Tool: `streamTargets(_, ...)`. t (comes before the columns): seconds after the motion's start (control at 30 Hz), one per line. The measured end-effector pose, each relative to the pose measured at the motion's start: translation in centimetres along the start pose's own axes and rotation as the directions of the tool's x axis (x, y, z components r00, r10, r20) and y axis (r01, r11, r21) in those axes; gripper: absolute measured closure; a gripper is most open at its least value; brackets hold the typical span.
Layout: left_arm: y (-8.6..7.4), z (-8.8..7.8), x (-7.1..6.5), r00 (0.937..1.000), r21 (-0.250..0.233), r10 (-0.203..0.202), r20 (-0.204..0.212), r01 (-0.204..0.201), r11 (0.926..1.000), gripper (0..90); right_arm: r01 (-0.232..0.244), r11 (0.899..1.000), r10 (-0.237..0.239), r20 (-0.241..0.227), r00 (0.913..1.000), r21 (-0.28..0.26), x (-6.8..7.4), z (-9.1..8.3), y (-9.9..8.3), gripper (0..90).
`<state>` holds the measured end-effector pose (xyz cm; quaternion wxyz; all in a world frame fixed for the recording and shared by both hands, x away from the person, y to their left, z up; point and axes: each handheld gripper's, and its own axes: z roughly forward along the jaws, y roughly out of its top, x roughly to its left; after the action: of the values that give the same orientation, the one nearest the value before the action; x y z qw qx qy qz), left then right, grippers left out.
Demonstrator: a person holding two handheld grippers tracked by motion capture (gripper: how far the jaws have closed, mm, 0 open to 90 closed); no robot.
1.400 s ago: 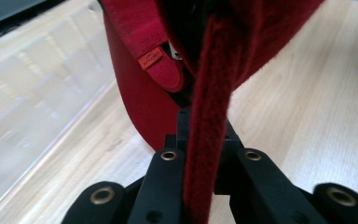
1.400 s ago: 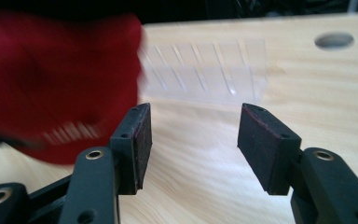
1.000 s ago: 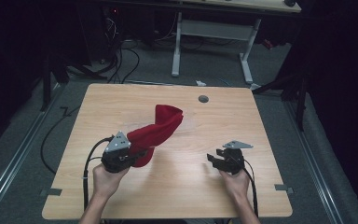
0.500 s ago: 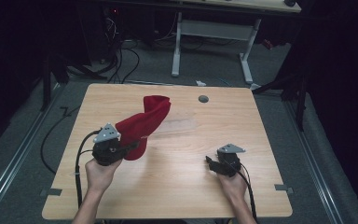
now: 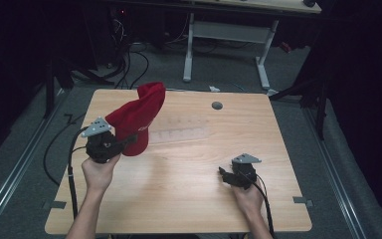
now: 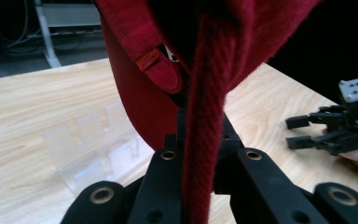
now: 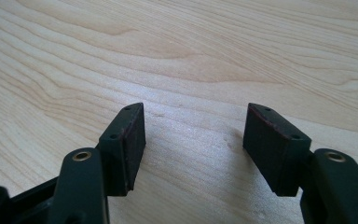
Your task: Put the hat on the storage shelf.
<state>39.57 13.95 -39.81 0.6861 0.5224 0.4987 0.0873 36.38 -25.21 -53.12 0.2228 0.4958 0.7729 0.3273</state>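
My left gripper [image 5: 124,142] is clamped on a ribbed edge of the red cap [image 5: 138,119]; in the left gripper view the fabric [image 6: 205,116] runs straight down between the jaws. I see the cap raised above the left part of the wooden table [image 5: 189,199], just beside a clear plastic rack [image 5: 181,133] lying on the surface. My right gripper [image 7: 193,144] sits low over bare wood at the right, jaws apart, holding nothing.

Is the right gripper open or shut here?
Open. In its own view, the right gripper has its jaws spread wide, with bare wooden table between them and nothing held.
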Motion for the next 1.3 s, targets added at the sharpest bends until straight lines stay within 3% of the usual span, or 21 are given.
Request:
streamTargets(0.5, 1.6, 2.3, 2.3, 0.9968, -0.032, 0.047, -0.064, -0.049, 0.9983, 85.3, 0.001, 1.0, -0.001, -0.002, 1.0, 0.0, 0.0, 0.0, 0.0, 38.0)
streamTargets(0.67, 1.8, 3.0, 3.0, 0.9959, -0.062, 0.045, -0.079, -0.05, 0.9968, 85.3, 0.001, 1.0, -0.001, -0.003, 1.0, 0.0, 0.0, 0.0, 0.0, 37.6)
streamTargets(1.3, 1.1, 5.5, 5.1, 0.9855, -0.054, 0.054, -0.161, -0.064, 0.9965, 85.2, 0.003, 1.0, -0.003, -0.006, 1.0, 0.001, 0.1, 0.0, 0.0, 36.9)
